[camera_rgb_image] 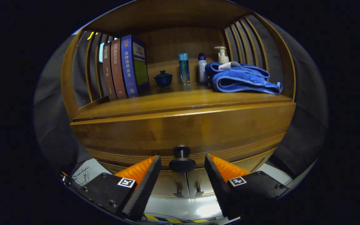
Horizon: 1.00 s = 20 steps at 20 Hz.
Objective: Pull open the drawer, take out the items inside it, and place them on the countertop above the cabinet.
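Up close, the wooden cabinet point(180, 125) has its drawer point(180, 131) closed, contents hidden — its countertop point(173, 100) carries books point(125, 67), a folded blue towel point(242, 79), bottles point(184, 68), a small lidded cup point(163, 78). The gripper point(182, 165) is spread open, the drawer knob point(182, 159) between its fingers, untouched.

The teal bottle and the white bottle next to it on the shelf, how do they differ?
The teal bottle looks see-through with a teal cap; the white bottle is opaque with a dark cap. The teal one stands taller and nearer the small blue lidded cup; the white one stands beside the blue towel. Both stand upright.
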Each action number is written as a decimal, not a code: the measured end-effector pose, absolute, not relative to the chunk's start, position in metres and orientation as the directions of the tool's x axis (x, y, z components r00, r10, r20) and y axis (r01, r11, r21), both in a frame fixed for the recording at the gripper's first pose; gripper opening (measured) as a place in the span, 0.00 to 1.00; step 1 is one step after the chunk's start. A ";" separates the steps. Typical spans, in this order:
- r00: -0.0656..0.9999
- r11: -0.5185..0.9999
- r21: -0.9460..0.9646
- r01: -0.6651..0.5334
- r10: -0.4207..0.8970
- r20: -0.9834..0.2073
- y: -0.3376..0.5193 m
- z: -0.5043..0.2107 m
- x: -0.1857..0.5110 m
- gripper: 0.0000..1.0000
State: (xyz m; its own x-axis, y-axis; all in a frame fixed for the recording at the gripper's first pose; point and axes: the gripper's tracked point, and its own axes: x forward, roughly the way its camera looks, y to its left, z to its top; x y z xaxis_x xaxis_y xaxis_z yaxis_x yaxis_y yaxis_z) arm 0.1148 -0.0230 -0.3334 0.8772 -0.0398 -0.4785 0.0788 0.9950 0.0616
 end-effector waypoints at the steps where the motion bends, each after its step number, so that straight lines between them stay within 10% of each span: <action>1: 0.876 0.994 0.071 0.083 -0.039 -0.481 -0.023 -0.335 0.118 0.92; 10: 0.861 0.997 0.049 0.060 -0.027 -0.508 -0.024 -0.343 0.120 0.34; 20: 0.868 0.998 0.065 0.018 0.016 -0.497 -0.022 -0.338 0.095 0.34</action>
State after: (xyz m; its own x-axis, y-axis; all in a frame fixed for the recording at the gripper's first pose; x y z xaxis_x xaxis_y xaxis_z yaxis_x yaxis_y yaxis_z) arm 0.0954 -0.0223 -0.3383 0.8675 0.0164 -0.4971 0.0184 0.9977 0.0650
